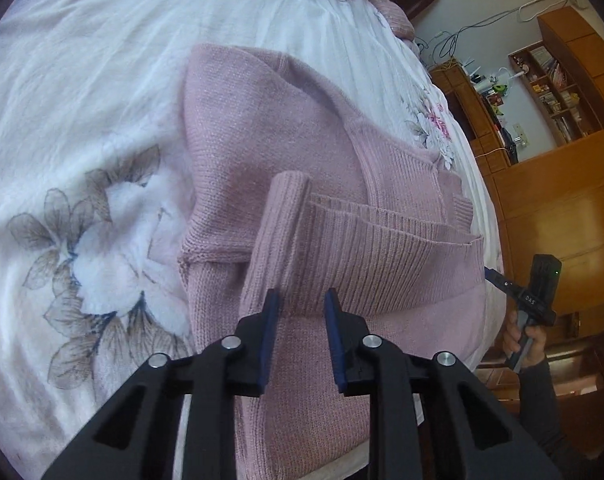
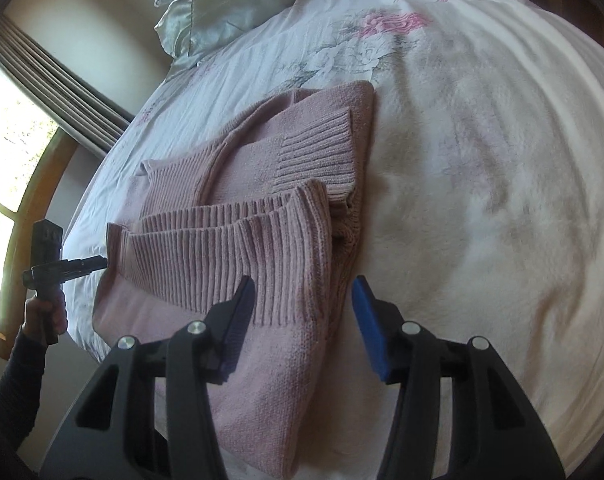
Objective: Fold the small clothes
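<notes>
Pink sweater (image 1: 285, 184) lies half-folded on the bed (image 1: 81, 100). My left gripper (image 1: 302, 308) and right gripper (image 2: 304, 296) hover parted, empty (ribbed hem underneath). Pinch both hem corners evenly, fold flat.

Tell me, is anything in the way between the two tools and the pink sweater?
No, nothing visible blocks them. The left tool hangs open right over the pink sweater, by its ribbed sleeve cuff. The right tool is open over the sweater's other edge. Only the white bedspread lies around it.
</notes>
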Demonstrator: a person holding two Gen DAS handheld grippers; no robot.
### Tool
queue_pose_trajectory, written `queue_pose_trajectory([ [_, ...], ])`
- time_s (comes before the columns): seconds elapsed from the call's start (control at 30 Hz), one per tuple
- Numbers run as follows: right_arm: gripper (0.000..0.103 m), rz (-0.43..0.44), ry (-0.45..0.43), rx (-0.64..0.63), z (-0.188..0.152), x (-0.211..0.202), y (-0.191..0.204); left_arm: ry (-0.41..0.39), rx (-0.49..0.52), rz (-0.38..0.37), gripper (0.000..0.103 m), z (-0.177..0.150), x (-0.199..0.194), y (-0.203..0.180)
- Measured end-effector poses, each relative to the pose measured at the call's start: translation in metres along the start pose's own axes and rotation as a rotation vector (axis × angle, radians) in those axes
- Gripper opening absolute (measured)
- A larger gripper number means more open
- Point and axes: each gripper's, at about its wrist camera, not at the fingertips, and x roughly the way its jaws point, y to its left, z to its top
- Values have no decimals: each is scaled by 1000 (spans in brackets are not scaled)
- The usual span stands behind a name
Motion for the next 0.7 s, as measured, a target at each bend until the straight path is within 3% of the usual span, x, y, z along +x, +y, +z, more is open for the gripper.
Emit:
queue_pose_trajectory([
  [0.07, 43, 7, 17, -8, 2, 6, 3, -10, 3, 0, 25, 0, -2, 2],
  [0.13, 19, 12, 18, -42, 3, 7, 11, -10, 7, -8, 27, 0, -5, 1],
  [0.17, 15, 10, 13, -62, 2, 5, 14, -6, 15, -5, 27, 0, -5, 0],
  [0.2, 13, 9, 14, -72, 2, 6, 17, 2, 23, -2, 29, 1, -2, -1],
  [0.27, 17, 3, 23, -76, 2, 9, 19, 22, 27, 5, 46, 2, 6, -2],
  [0.33, 18, -6, 30, -65, 4, 13, 17, 24, 24, 17, 46, 4, 10, -2],
  [0.4, 18, -5, 34, -59, 7, 15, 18, 16, 11, 9, 24, 3, 10, 0],
  [0.43, 12, -8, 33, -62, 8, 14, 21, 13, 6, 1, 0, 2, 9, 0],
  [0.57, 8, -16, -19, -72, 6, -3, 26, -4, 42, -21, 0, -7, 0, -9],
  [0.7, 8, -3, -93, -91, 5, -32, 37, -131, 80, -67, 0, -15, -37, -26],
])
